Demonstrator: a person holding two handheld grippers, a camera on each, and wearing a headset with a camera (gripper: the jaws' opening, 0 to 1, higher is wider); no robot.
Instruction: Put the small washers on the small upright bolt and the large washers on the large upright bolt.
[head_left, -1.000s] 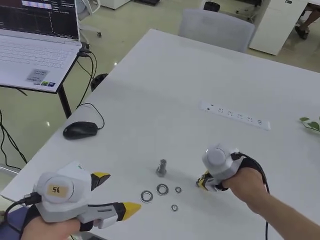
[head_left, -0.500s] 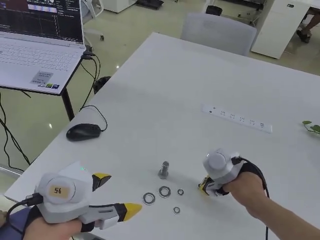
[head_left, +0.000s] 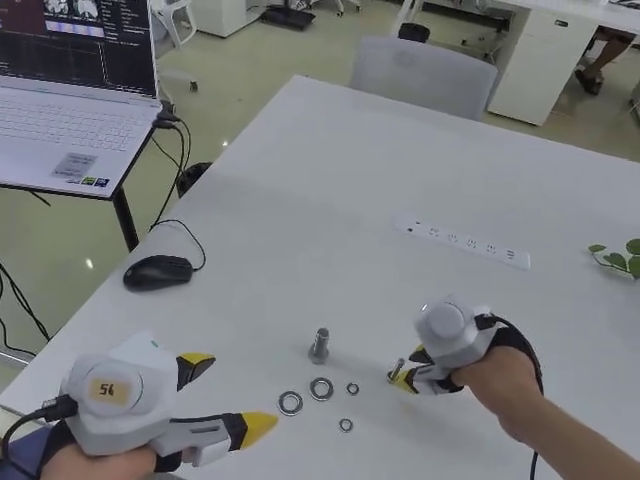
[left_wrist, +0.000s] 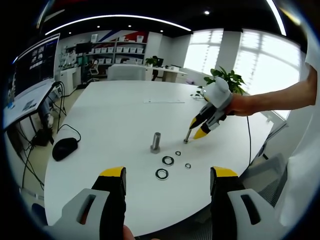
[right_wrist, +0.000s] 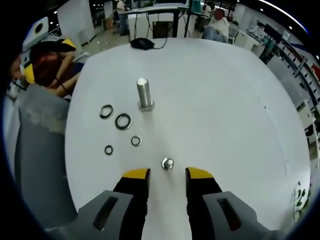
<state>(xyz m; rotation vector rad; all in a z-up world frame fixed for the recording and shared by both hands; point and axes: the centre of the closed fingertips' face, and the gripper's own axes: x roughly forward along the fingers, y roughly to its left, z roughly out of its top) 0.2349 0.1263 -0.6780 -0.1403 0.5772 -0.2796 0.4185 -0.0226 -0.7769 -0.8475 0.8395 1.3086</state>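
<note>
Starting out, you have nothing threaded: two large washers (head_left: 321, 388) and two small washers (head_left: 352, 389) lie loose near the large bolt (head_left: 319, 345); your right gripper (right_wrist: 168, 174) stands parted, empty, just short of the small bolt (right_wrist: 167, 163), your left gripper (head_left: 229, 392) parted too

- My head view looks steeply down from above the near edge of the surface (head_left: 400, 180), facing across it.
- The left gripper view sits low and back, facing across the surface at the right gripper (left_wrist: 198, 128).
- The right gripper view hangs close above the small bolt (right_wrist: 167, 163).
- All three share the large bolt (head_left: 319, 345) and washers (head_left: 313, 389).
</note>
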